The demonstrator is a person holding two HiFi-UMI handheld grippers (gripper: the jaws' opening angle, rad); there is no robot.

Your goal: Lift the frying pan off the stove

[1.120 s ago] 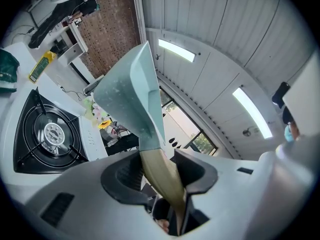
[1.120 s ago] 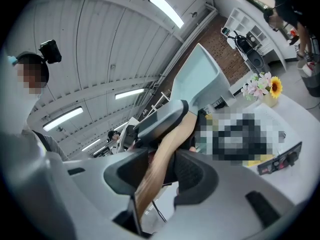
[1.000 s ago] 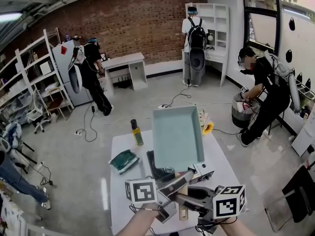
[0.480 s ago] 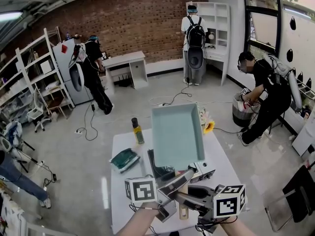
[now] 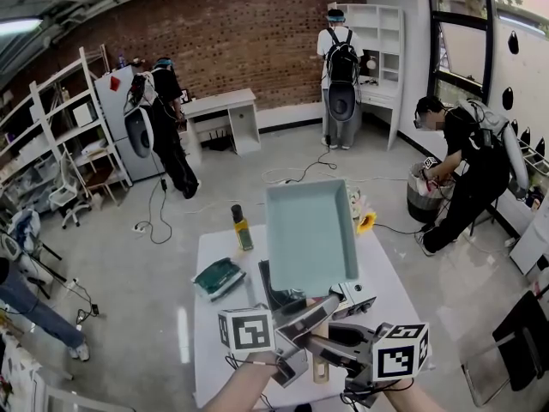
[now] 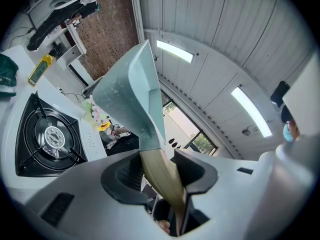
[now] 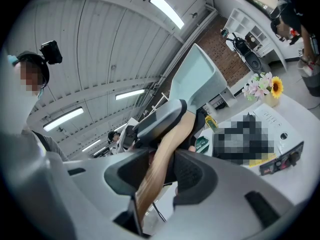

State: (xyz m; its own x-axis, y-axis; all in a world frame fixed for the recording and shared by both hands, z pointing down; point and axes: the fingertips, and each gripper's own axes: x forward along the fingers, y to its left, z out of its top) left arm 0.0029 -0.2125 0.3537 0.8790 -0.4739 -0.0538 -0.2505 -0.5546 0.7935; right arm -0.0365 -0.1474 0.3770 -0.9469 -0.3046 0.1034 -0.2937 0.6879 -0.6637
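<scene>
Clamping the pan's wooden handle, the left hand-held gripper and right hand-held gripper hold the pan clear above the stove on the table.

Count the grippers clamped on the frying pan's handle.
2. The left gripper clamps the wooden handle nearer the frying pan; the right gripper clamps it just behind. Neither grip is hidden.

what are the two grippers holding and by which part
The pale teal square frying pan, held by its tan wooden handle: the left gripper clamps it nearer the pan, the right gripper behind it.
</scene>
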